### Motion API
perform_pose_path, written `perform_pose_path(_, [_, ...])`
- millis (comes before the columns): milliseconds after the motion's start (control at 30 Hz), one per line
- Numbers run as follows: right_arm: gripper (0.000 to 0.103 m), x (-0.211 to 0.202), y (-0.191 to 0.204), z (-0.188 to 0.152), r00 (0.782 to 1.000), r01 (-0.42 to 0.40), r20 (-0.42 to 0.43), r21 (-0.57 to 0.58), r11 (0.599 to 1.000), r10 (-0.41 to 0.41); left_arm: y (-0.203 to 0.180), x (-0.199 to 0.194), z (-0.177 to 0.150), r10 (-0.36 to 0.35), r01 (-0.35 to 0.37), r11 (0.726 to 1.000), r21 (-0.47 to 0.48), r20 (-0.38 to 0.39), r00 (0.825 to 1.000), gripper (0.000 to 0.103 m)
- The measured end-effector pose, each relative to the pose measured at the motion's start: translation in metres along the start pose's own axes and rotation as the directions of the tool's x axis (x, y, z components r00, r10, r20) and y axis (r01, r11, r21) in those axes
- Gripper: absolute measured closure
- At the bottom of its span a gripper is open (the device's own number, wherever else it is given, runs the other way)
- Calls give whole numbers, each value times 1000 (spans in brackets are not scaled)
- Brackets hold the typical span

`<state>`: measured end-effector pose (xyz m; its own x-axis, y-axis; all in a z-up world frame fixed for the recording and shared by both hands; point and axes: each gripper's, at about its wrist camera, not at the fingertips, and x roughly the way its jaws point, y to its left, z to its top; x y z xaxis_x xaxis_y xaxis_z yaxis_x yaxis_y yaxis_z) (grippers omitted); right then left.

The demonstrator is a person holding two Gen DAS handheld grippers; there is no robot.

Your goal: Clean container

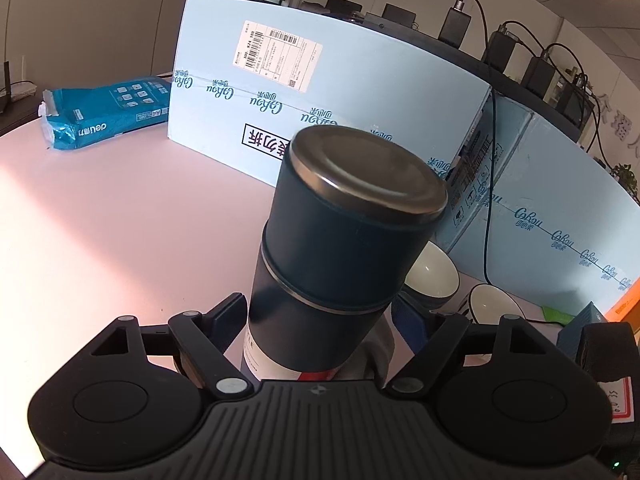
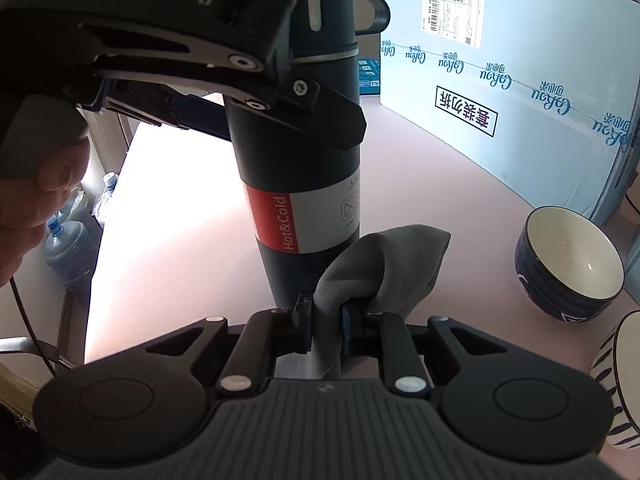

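A dark blue thermos flask (image 1: 340, 240) with a steel-topped lid stands upright above the pink table (image 1: 100, 220). My left gripper (image 1: 320, 324) is shut on the flask's body, a finger on each side. In the right wrist view the flask (image 2: 296, 168) shows a red and white "Hot&Cold" label, with the left gripper clamped round it above the label. My right gripper (image 2: 326, 320) is shut on a grey cloth (image 2: 384, 264) that presses against the flask's lower right side. The cloth also shows in the left wrist view (image 1: 380, 344), behind the flask's base.
A dark blue bowl with a cream inside (image 2: 568, 264) stands right of the flask, a striped bowl (image 2: 620, 380) nearer. Pale blue cartons (image 1: 320, 92) wall the table's far side. A teal paper pack (image 1: 104, 116) lies far left. Water bottles (image 2: 68, 248) stand on the floor beyond the table edge.
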<state>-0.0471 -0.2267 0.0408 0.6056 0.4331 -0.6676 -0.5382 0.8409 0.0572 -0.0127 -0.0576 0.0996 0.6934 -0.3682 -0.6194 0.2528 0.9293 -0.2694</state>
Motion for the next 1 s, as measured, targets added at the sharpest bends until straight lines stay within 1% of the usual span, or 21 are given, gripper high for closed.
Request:
perform_pose_path(33, [84, 1, 0, 0, 1000, 8, -4, -9, 1000, -8, -3, 1, -1, 16, -16, 1000, -12, 4, 1000, 21])
perform_pose_path(133, [84, 6, -2, 0, 999, 29, -20, -23, 999, -30, -14, 4, -2, 81, -80, 995, -55, 21, 996, 19])
perform_pose_path(200, [84, 9, -5, -1, 999, 34, -25, -18, 999, -35, -22, 6, -4, 131, -128, 989, -81, 35, 991, 16])
perform_pose_path(267, [84, 11, -8, -3, 999, 32, -27, -9, 999, -32, -30, 8, -5, 186, -180, 977, -112, 51, 981, 15])
perform_pose_path(367, [85, 13, -14, -7, 999, 30, -27, 3, 1000, -30, -43, 12, -7, 278, -266, 952, -152, 68, 958, 13])
perform_pose_path(467, [85, 15, -22, -11, 999, 23, -27, 22, 999, -23, -55, 17, -7, 351, -333, 924, -187, 73, 934, 8])
perform_pose_path(567, [85, 16, -31, -15, 999, 16, -31, 32, 999, -15, -65, 25, -3, 430, -408, 886, -219, 67, 900, 8])
perform_pose_path(633, [85, 17, -37, -18, 999, 12, -35, 36, 999, -10, -68, 29, -1, 470, -444, 863, -241, 59, 881, 8])
perform_pose_path(667, [85, 18, -39, -19, 999, 9, -37, 39, 999, -8, -69, 30, 0, 485, -456, 852, -257, 61, 872, 8])
perform_pose_path(767, [85, 19, -47, -23, 999, 0, -42, 46, 999, 2, -69, 31, 2, 540, -489, 806, -332, 77, 838, 8])
perform_pose_path(833, [85, 18, -50, -25, 999, -12, -43, 67, 998, 14, -68, 31, 3, 554, -490, 789, -371, 82, 829, 8])
perform_pose_path(867, [85, 15, -48, -24, 999, -17, -43, 82, 996, 21, -67, 32, 4, 555, -488, 784, -382, 83, 827, 8])
perform_pose_path(933, [85, 14, -50, -24, 999, -26, -43, 97, 995, 31, -68, 35, 3, 566, -500, 771, -395, 62, 822, 8])
perform_pose_path(1000, [85, 12, -48, -25, 999, -33, -38, 91, 995, 37, -68, 36, 2, 565, -504, 768, -396, 49, 823, 9])
